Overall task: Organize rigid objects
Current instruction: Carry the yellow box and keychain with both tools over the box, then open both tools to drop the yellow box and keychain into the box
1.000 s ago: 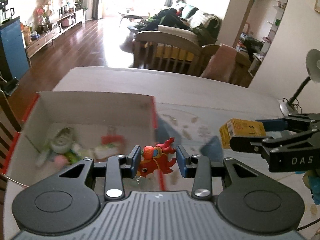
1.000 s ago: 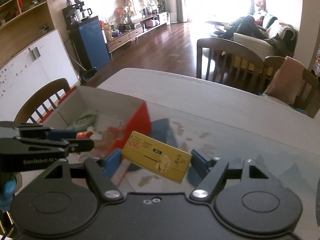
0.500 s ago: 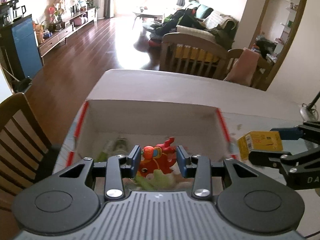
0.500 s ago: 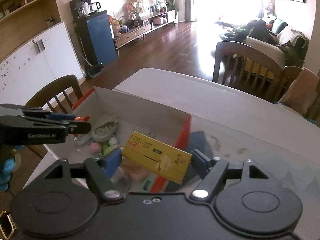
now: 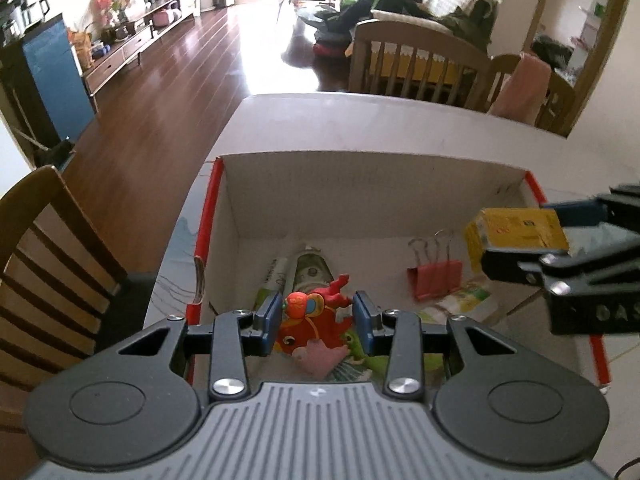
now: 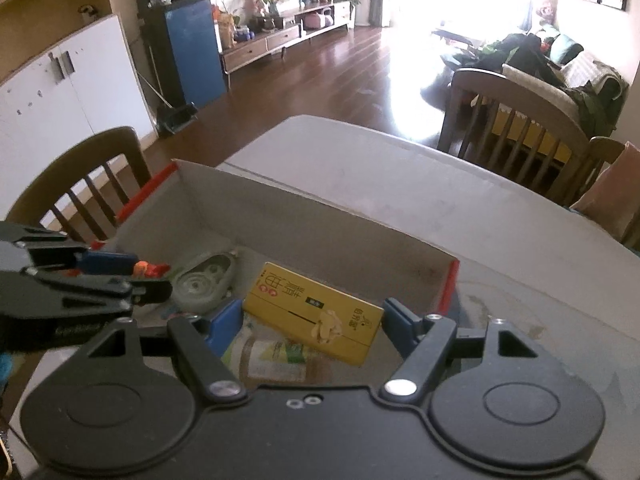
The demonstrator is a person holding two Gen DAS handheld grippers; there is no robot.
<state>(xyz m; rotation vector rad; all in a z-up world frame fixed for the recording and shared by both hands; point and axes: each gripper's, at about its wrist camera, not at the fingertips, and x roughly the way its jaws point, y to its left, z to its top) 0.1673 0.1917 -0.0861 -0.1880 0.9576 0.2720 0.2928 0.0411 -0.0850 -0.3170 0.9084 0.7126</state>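
Over the box (image 5: 372, 184), two grippers (one toy (image 5: 316, 320), seemingly one carton (image 6: 314, 312)).

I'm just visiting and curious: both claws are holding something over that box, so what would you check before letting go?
1. Left gripper grips the red toy: ok.
2. Right gripper grips the yellow box: ok.
3. Both items over the open cardboard box: ok.
4. Grippers apart from each other: ok.
5. Free landing spot below the toy: not ok, items lie underneath.
6. Drop height: cannot tell.
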